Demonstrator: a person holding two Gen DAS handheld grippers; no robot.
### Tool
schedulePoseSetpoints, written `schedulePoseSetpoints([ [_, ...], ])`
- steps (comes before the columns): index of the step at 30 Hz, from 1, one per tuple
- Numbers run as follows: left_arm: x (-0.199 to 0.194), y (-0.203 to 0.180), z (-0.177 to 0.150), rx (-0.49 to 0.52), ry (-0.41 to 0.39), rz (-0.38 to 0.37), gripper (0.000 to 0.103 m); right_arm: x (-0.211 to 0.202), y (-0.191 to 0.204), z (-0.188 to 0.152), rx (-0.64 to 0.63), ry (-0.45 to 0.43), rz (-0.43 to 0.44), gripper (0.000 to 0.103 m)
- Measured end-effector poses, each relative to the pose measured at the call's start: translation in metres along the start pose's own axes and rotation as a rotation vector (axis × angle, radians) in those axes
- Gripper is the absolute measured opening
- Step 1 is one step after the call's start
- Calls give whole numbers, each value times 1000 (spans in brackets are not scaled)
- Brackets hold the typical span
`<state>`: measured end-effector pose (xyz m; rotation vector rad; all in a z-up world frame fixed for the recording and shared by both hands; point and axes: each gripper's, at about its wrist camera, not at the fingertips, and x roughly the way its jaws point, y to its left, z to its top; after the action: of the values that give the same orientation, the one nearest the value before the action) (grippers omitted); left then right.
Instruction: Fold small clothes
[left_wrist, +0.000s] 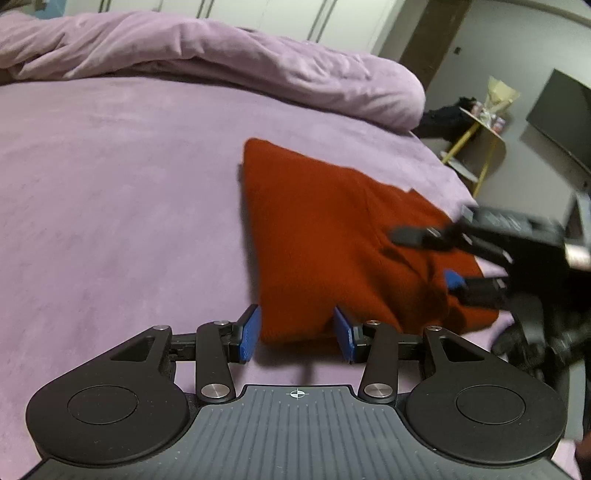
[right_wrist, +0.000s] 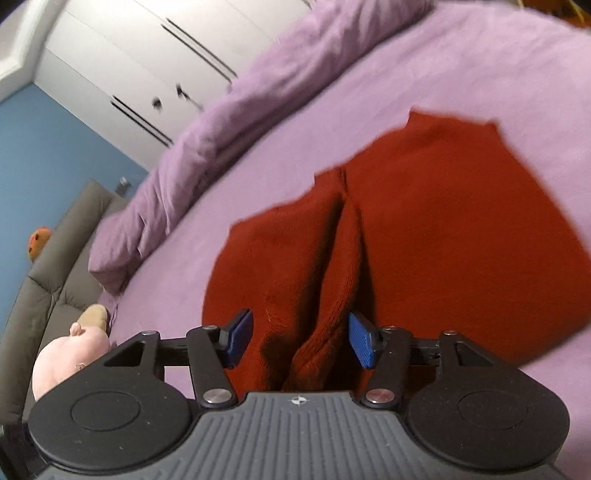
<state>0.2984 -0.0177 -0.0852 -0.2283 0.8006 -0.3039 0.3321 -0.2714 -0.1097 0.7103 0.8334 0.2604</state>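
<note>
A dark red knitted garment (left_wrist: 325, 236) lies partly folded on the purple bed sheet (left_wrist: 122, 206). My left gripper (left_wrist: 297, 332) is open, its blue pads on either side of the garment's near corner. My right gripper (left_wrist: 439, 258) shows at the right of the left wrist view, open over the garment's right part. In the right wrist view the right gripper (right_wrist: 301, 339) is open, with a raised ridge of the red garment (right_wrist: 424, 236) between its pads.
A rumpled purple duvet (left_wrist: 229, 59) lies along the far side of the bed. A yellow-legged side table (left_wrist: 480, 136) with small items stands past the bed's right edge. A grey sofa (right_wrist: 55, 266) and a pink soft toy (right_wrist: 62, 365) are beside the bed.
</note>
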Motion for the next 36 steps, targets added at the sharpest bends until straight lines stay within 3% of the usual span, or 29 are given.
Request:
schedulePoseSetpoints([
  [2, 3, -5, -3, 30, -1, 14, 54, 12, 11, 3, -43, -1, -15, 56],
  [4, 4, -8, -7, 58, 0, 30, 56, 20, 25, 2, -135, -21, -53, 35],
  [5, 6, -8, -7, 62, 14, 36, 55, 22, 31, 2, -186, -29, -79, 15],
  [11, 10, -10, -12, 50, 14, 48, 49, -14, 61, 2, -487, -222, -209, 10],
  [13, 19, -12, -10, 11, 33, 19, 48, -6, 51, 1, -532, -199, -298, 10],
  [15, 32, -14, -10, -11, 60, 7, 42, 10, 32, 5, -496, -116, -336, 11],
  [17, 37, -14, -12, -14, 60, 7, 41, 6, 13, 10, -396, -103, -269, 14],
  [19, 38, -13, -14, -13, 53, 7, 41, -5, 0, 16, -276, -104, -193, 25],
  [21, 39, -15, -15, -4, 50, 12, 41, -10, -10, 20, -185, -107, -146, 49],
  [24, 39, -18, -17, 12, 50, 31, 41, -5, -14, 24, -111, -103, -91, 54],
  [26, 38, -23, -16, 24, 52, 44, 41, 4, -8, 22, -128, -92, -91, 55],
  [28, 38, -26, -15, 26, 56, 57, 45, 15, 7, 17, -223, -91, -137, 48],
  [29, 38, -27, -15, 28, 57, 62, 46, 21, 15, 15, -286, -87, -194, 27],
  [30, 39, -29, -13, 26, 58, 68, 46, 24, 24, 13, -362, -89, -244, 17],
  [32, 37, -33, -10, 18, 44, 80, 46, 12, 45, 10, -504, -145, -296, 13],
  [34, 34, -35, -11, 20, 29, 83, 47, -9, 57, 9, -591, -252, -336, 11],
  [36, 36, -39, -11, 23, 31, 78, 47, -22, 59, 10, -637, -299, -359, 10],
])
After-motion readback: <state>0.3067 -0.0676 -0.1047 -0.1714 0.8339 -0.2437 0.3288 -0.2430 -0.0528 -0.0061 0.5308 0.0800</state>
